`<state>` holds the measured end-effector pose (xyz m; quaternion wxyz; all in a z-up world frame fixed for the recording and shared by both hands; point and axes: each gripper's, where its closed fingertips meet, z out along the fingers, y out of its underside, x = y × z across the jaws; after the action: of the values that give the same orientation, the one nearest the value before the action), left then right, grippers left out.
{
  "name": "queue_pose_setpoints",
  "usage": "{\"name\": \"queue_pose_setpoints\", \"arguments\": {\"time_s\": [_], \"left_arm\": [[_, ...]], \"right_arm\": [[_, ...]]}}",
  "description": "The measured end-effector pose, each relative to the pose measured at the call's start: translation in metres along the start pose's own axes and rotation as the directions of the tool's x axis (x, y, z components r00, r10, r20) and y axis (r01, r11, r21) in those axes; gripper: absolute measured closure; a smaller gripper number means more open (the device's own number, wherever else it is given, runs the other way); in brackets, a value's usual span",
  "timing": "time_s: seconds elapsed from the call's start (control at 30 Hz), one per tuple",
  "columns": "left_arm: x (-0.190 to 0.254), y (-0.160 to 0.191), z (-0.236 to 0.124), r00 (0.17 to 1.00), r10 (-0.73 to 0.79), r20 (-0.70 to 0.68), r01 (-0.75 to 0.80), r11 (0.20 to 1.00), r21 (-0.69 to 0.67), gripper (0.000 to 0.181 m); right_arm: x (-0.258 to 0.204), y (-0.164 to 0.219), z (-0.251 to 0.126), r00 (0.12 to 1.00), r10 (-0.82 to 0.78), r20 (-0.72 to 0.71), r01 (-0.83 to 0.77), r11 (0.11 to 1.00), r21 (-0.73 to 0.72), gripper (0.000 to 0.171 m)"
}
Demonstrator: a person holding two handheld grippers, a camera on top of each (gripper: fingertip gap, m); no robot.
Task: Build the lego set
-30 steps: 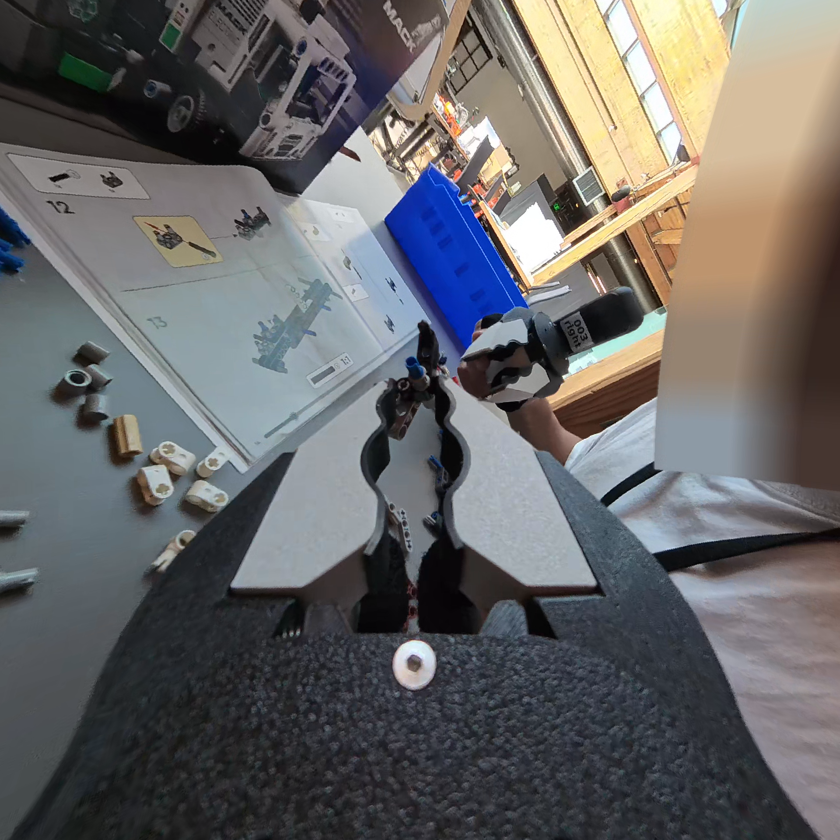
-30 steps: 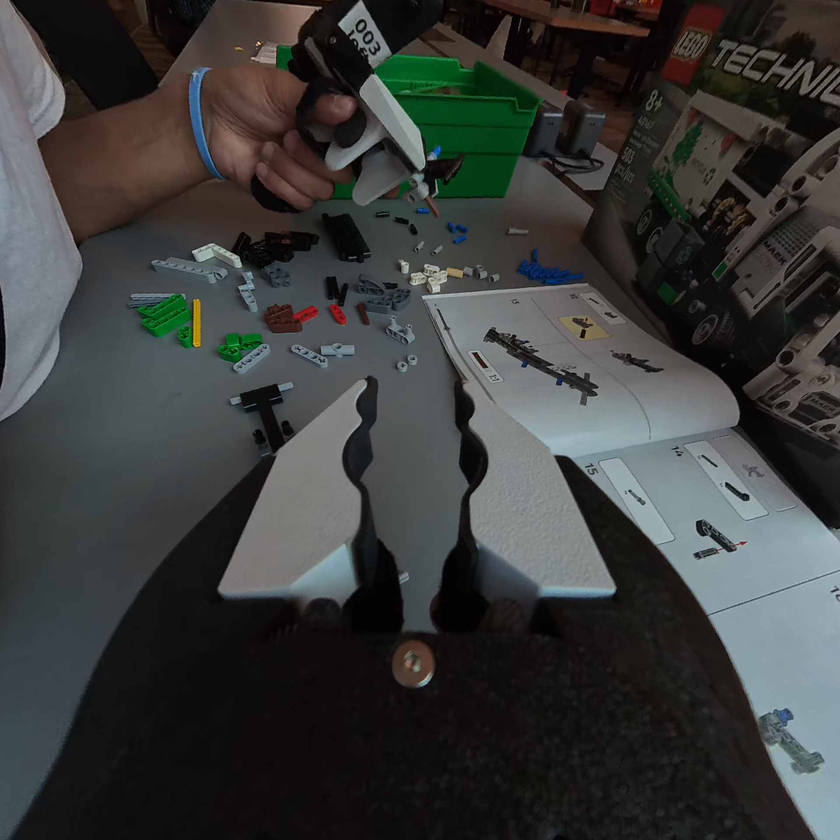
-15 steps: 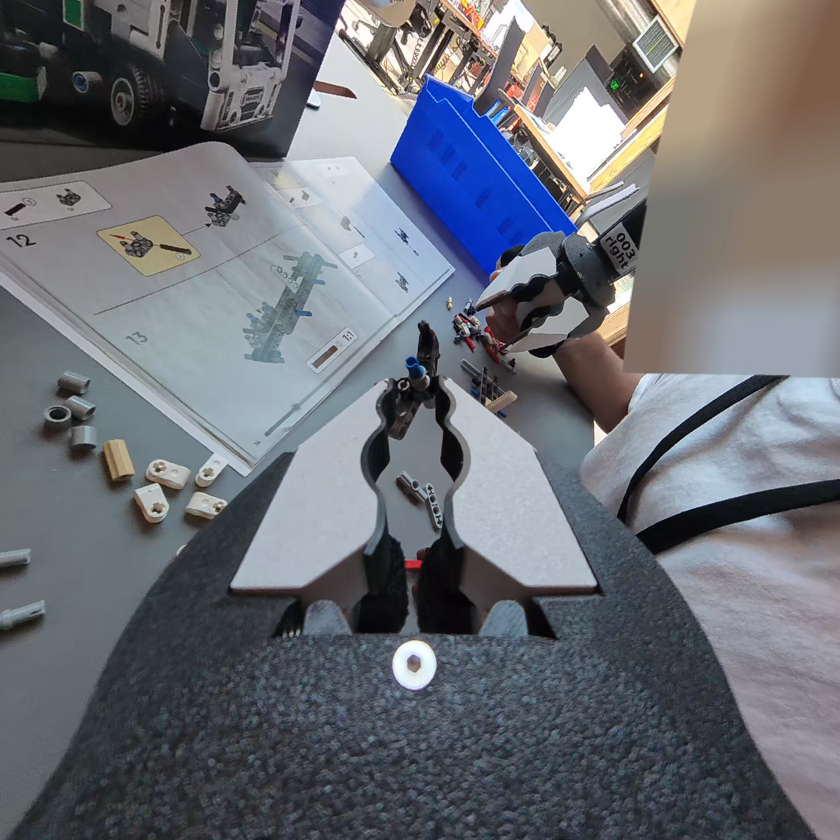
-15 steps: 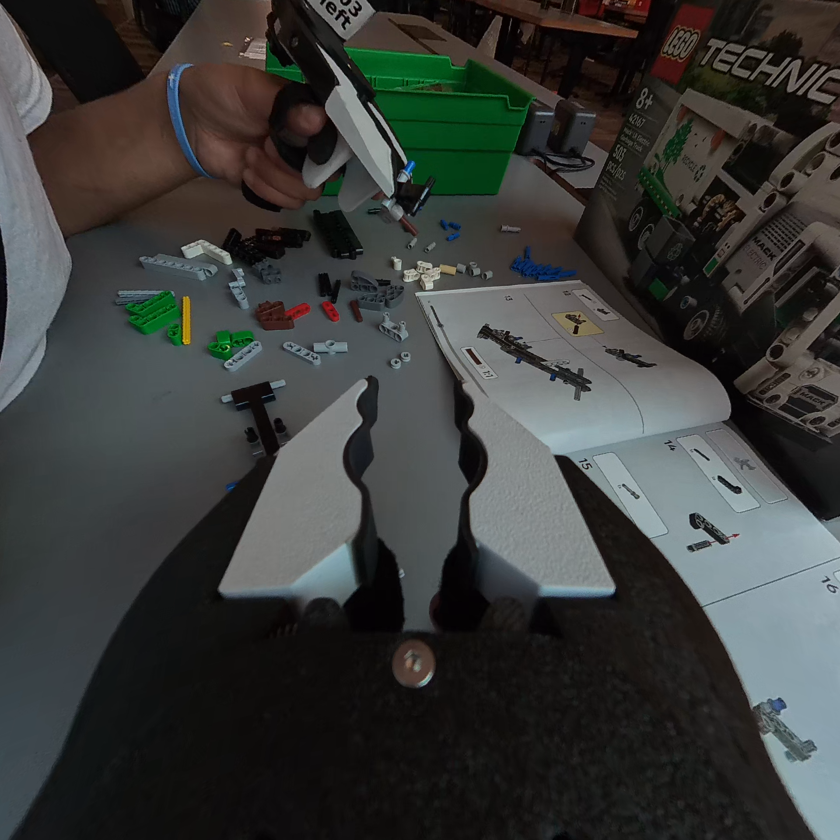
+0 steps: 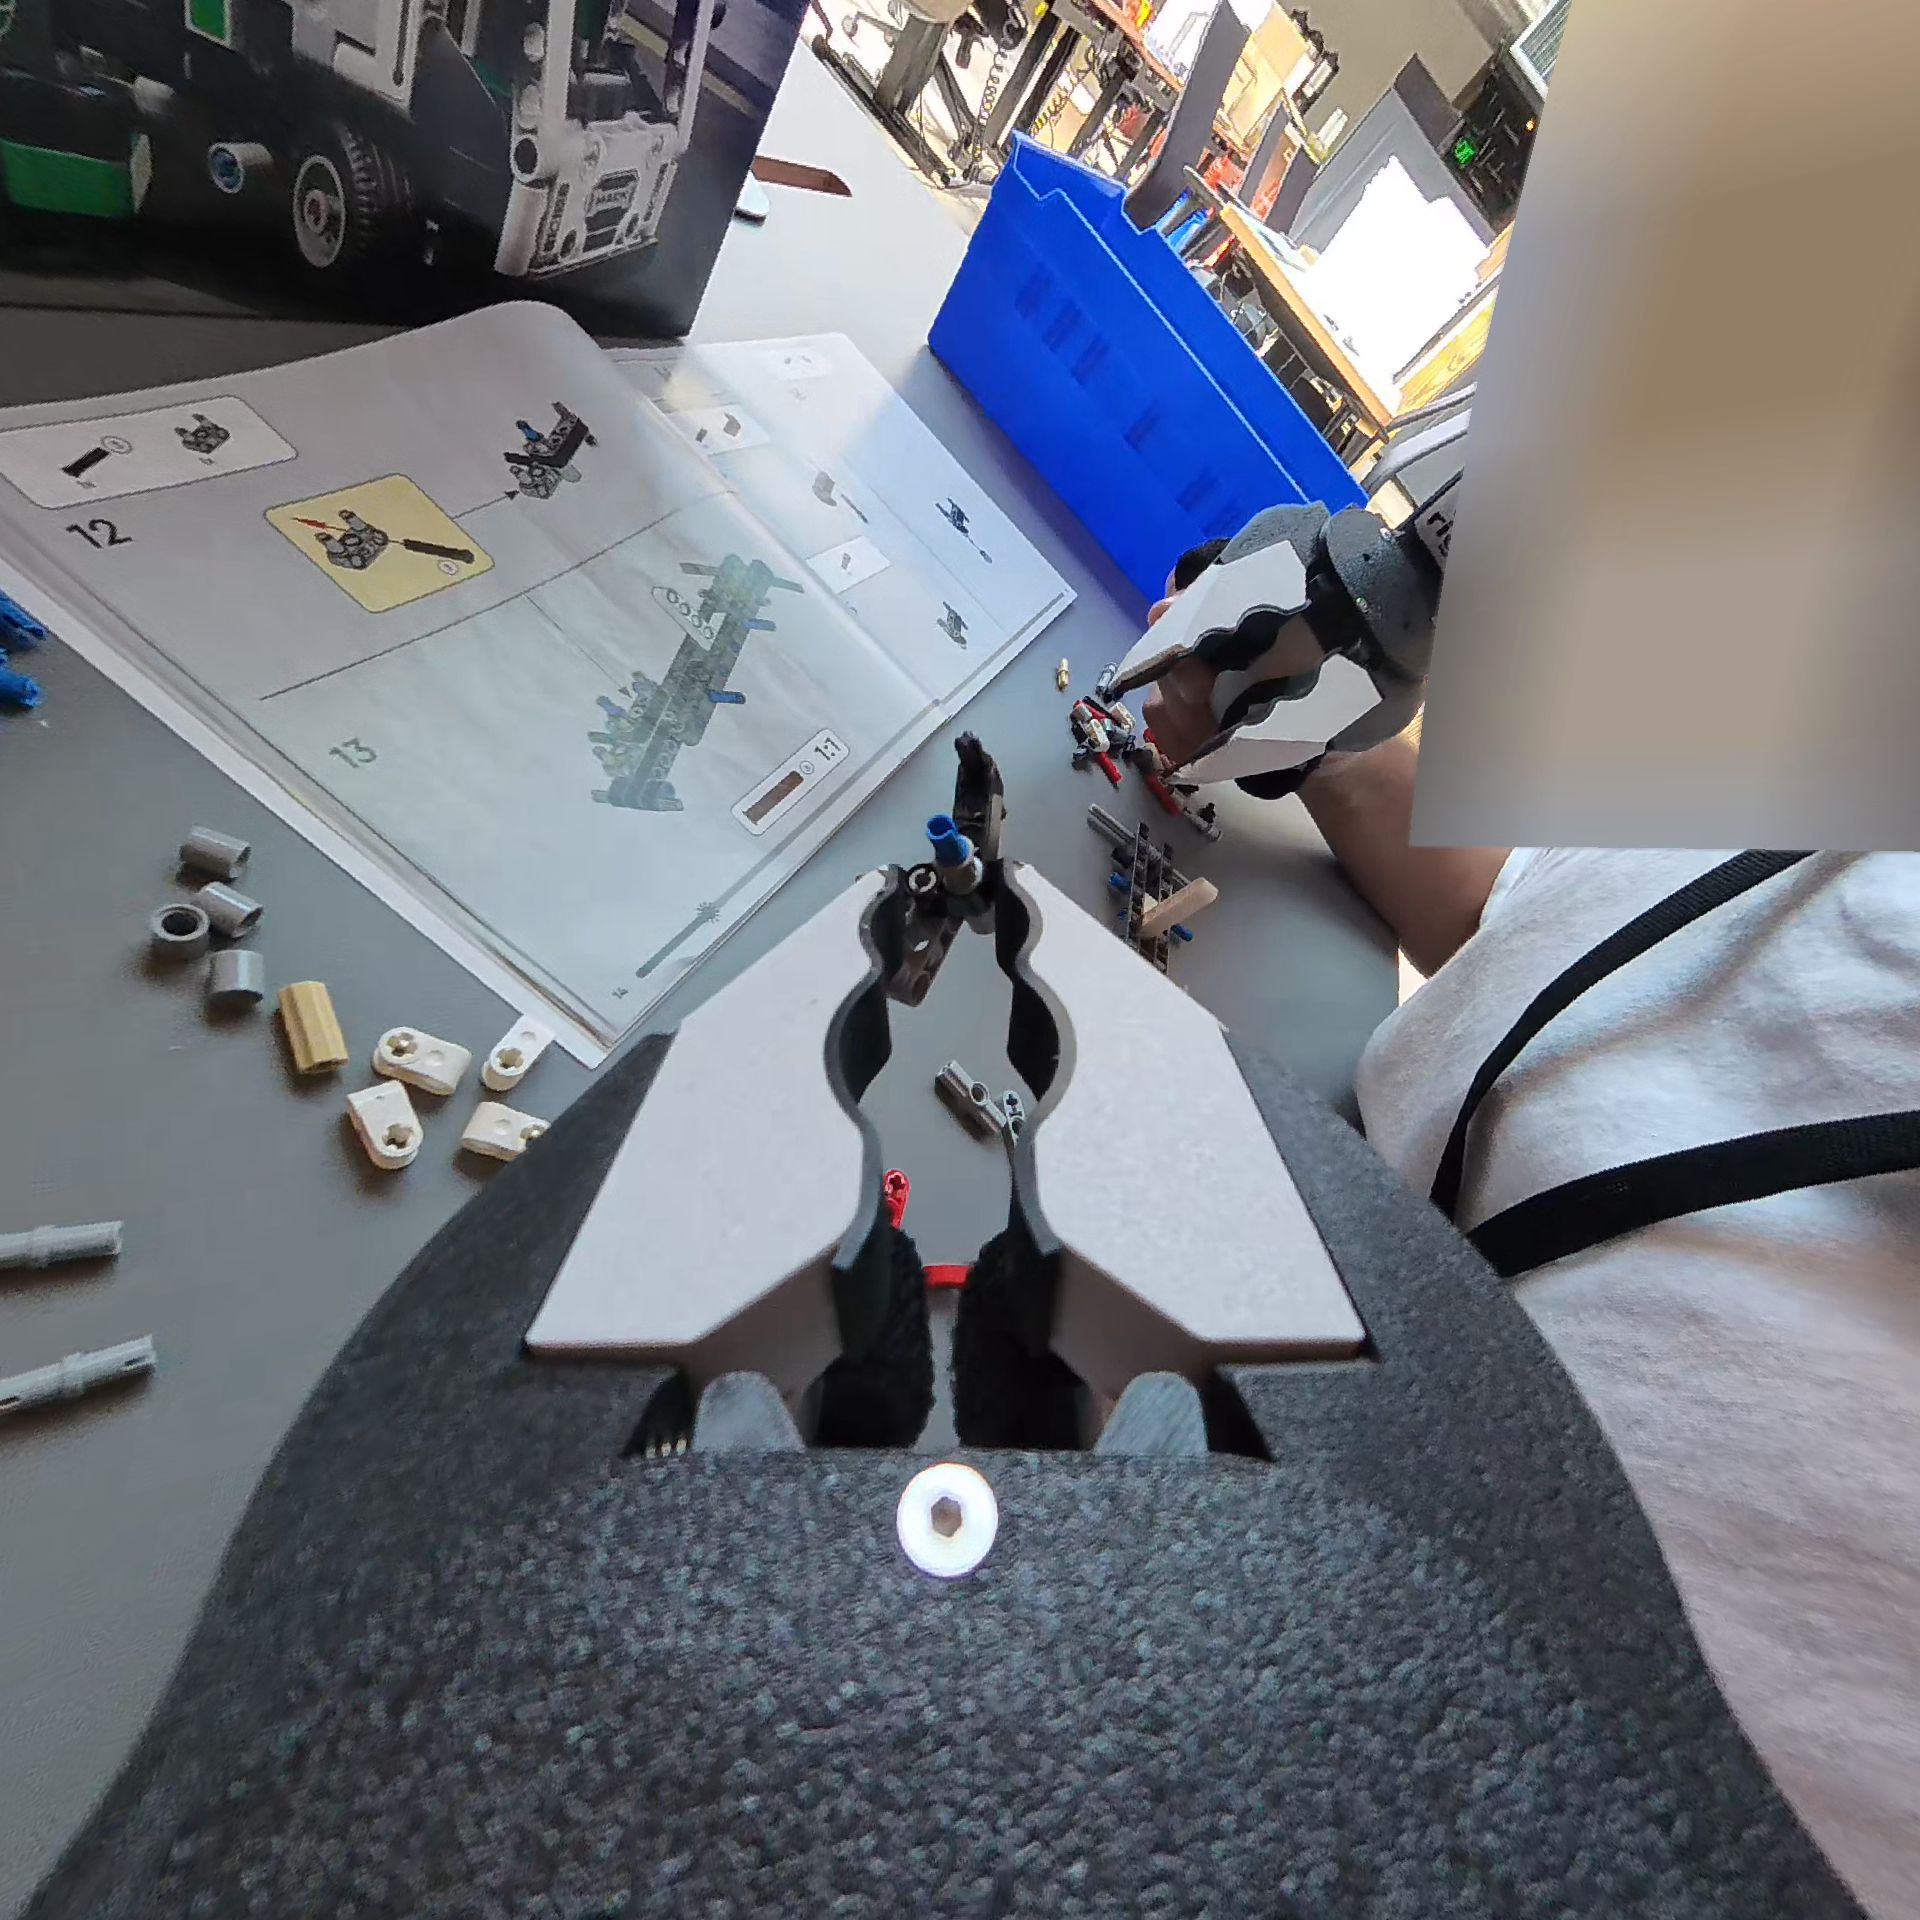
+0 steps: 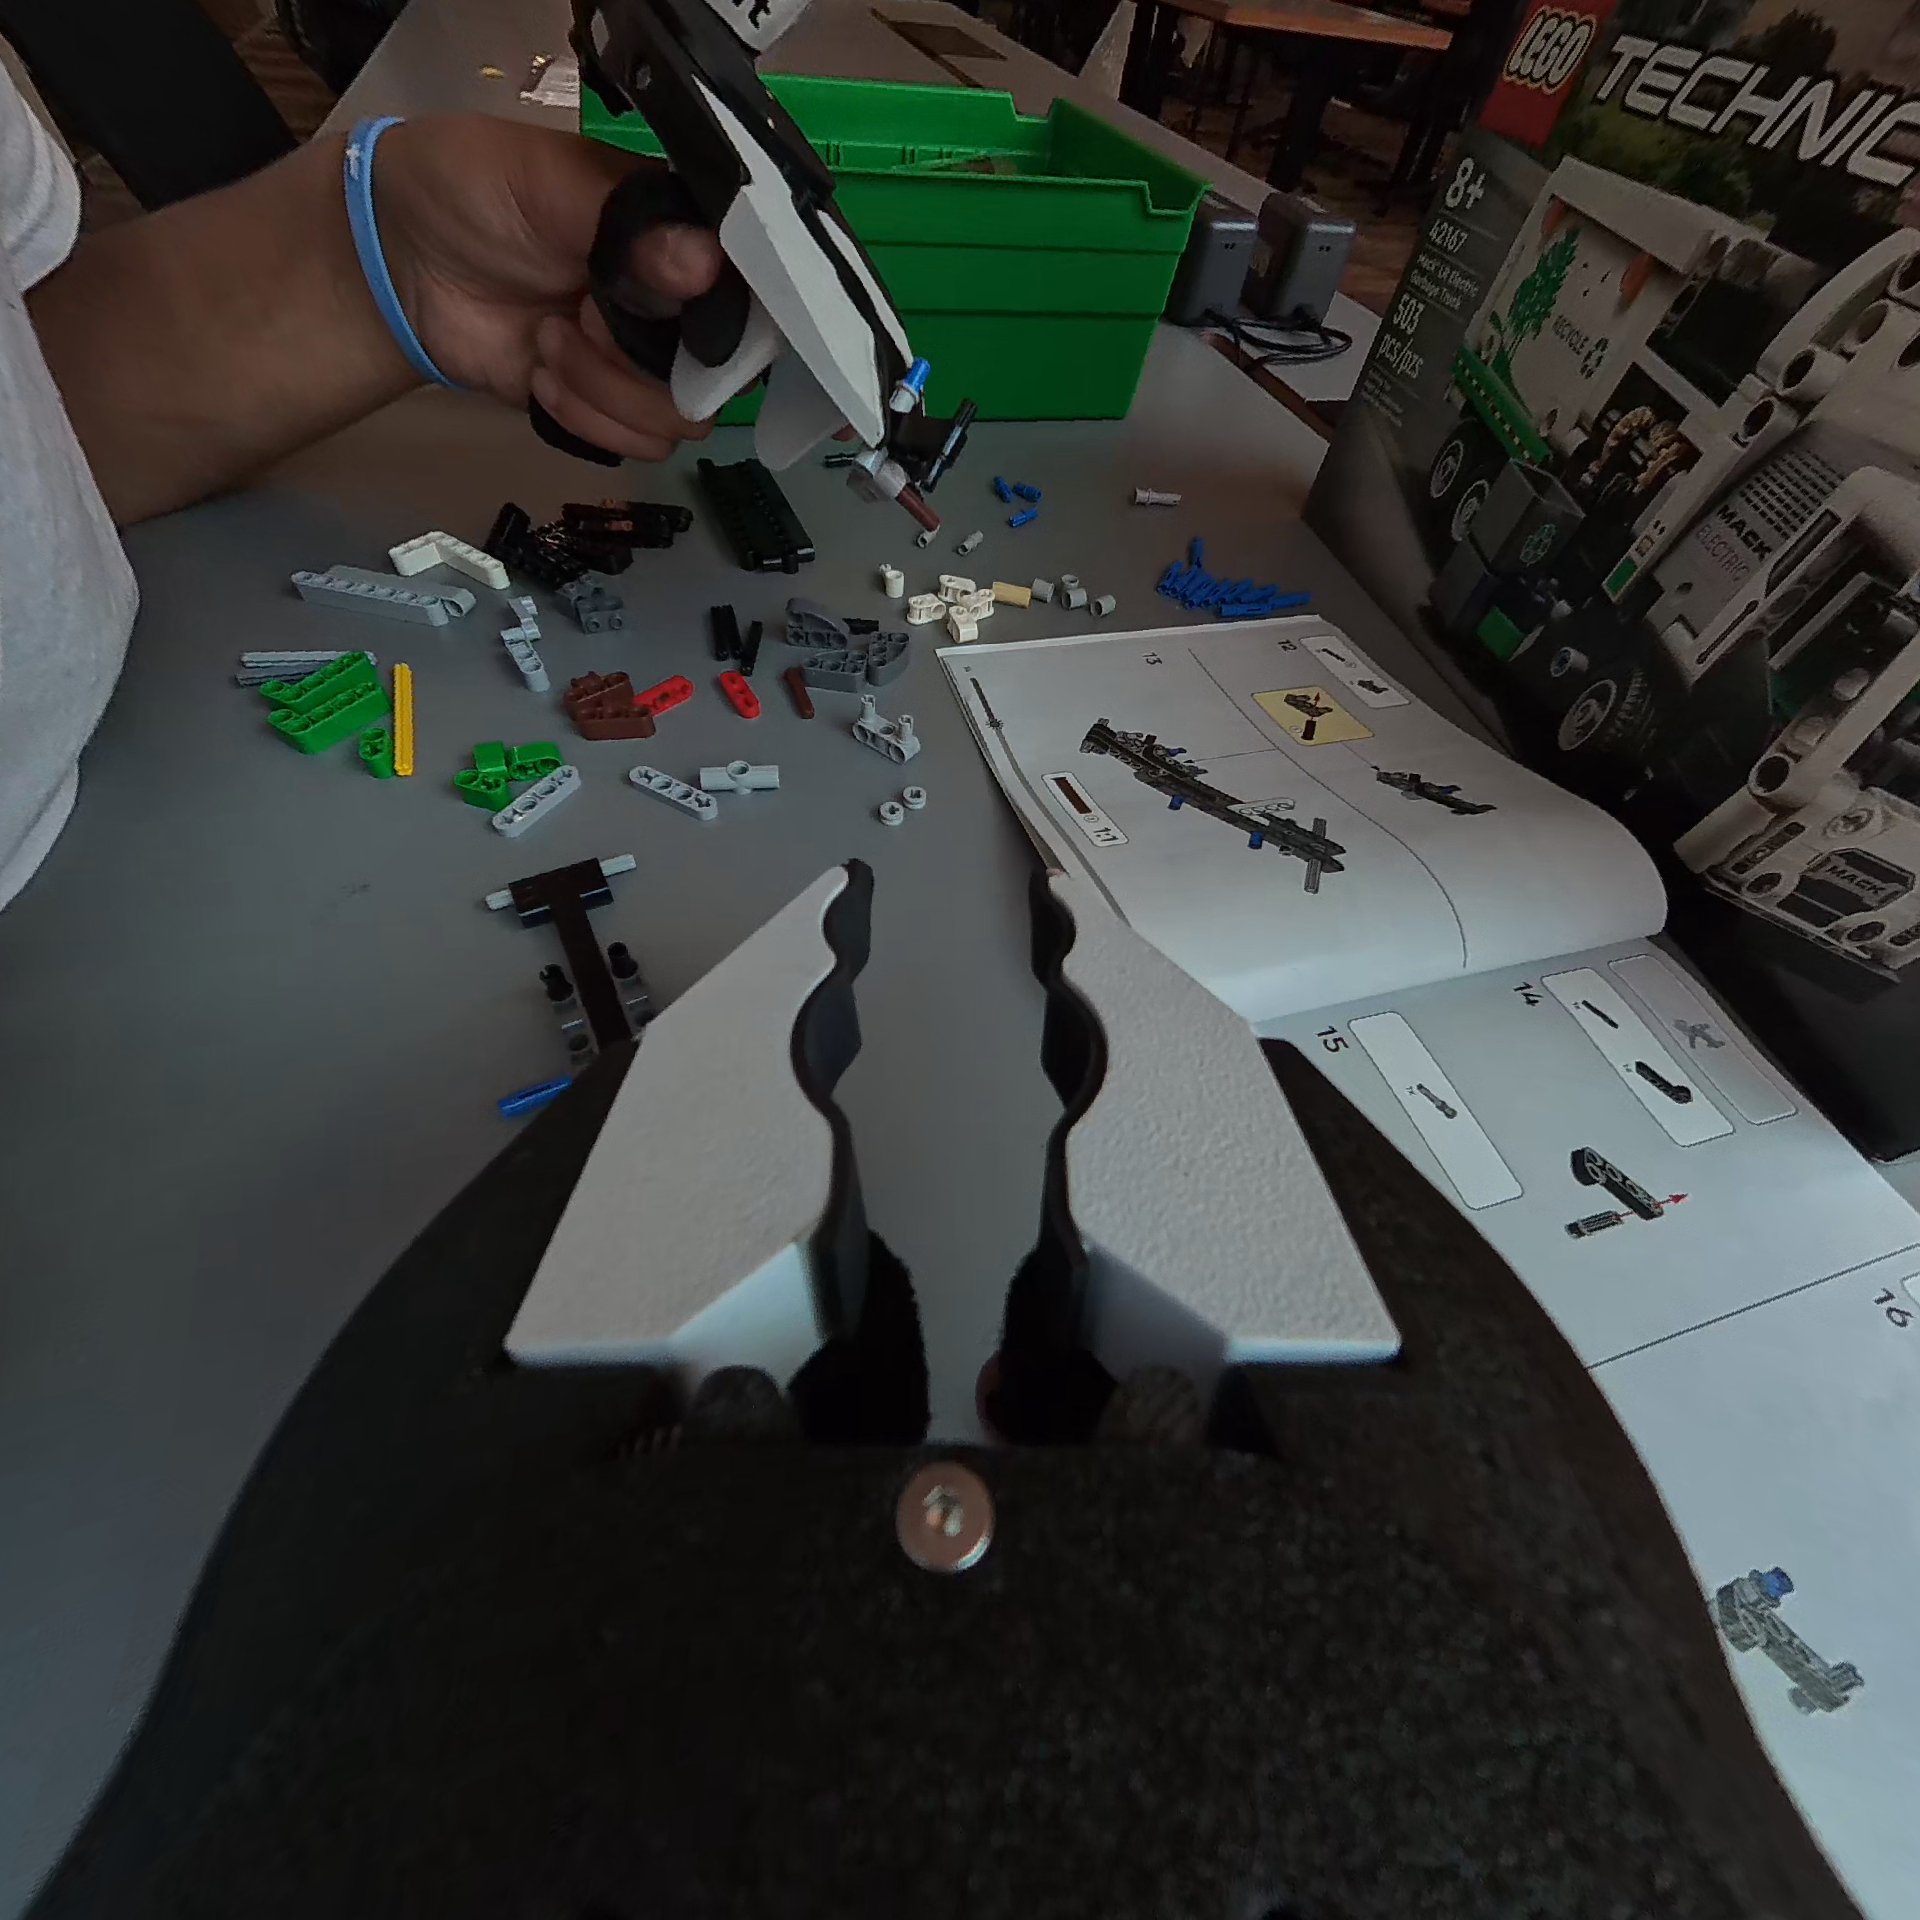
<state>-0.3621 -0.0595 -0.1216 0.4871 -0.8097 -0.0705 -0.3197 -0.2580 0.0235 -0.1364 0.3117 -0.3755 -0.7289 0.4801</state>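
My left gripper [image 5: 943, 883] is shut on a small dark lego assembly [image 5: 961, 831] with a blue pin, held above the grey table; it also shows in the right wrist view [image 6: 883, 436] with the assembly [image 6: 920, 447] at its tips. My right gripper [image 6: 945, 883] is open and empty, low over the table near the open instruction booklet [image 6: 1351, 831]; it also shows in the left wrist view [image 5: 1143, 717], over small red and black parts [image 5: 1107, 727]. A black T-shaped sub-assembly [image 6: 582, 935] lies left of my right gripper. Loose pieces [image 6: 623, 686] are scattered across the table.
A green bin [image 6: 987, 229] stands at the table's far side and a blue bin [image 5: 1132, 384] beyond the booklet. The set's box [image 6: 1683, 468] stands upright along the booklet's far edge. Small grey and cream connectors [image 5: 384, 1081] lie by the booklet corner. A person's arm and shirt border the table. One gripper's finger ends stand about 15 cm off the other's.
My left gripper has tipped downward with the assembly in it, lowering toward the table. My right gripper has dropped closer to the table by the small red and black parts, still open.
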Motion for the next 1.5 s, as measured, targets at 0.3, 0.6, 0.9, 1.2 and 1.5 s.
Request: {"name": "queue_pose_setpoints", "arguments": {"time_s": [0.3,0.6,0.9,1.2,1.5], "left_arm": [[0.0005,0.0020,0.0010,1.000,0.004,0.002,-0.004,1.000,-0.010,0.166],[-0.0007,0.0036,0.0029,1.000,0.003,0.006,-0.003,1.000,-0.016,0.166],[0.0005,0.0053,0.0049,1.000,0.008,0.007,-0.008,1.000,-0.022,0.166],[-0.0017,0.0069,0.0063,0.999,0.023,0.023,-0.022,0.999,-0.035,0.166],[-0.0024,0.0093,0.0080,0.997,0.056,0.046,-0.053,0.997,-0.049,0.166]], "right_arm": [[-0.0002,0.0010,0.0000,1.000,-0.007,-0.003,0.007,1.000,-0.006,0.146],[0.0000,0.0023,0.0006,1.000,0.001,0.001,-0.001,1.000,-0.008,0.146],[-0.0007,0.0019,0.0004,1.000,-0.003,0.001,0.003,1.000,-0.009,0.146],[-0.0005,0.0023,0.0000,1.000,-0.005,0.000,0.005,1.000,-0.011,0.146],[0.0002,0.0037,0.0016,1.000,0.005,0.005,-0.004,1.000,-0.012,0.146]]}}
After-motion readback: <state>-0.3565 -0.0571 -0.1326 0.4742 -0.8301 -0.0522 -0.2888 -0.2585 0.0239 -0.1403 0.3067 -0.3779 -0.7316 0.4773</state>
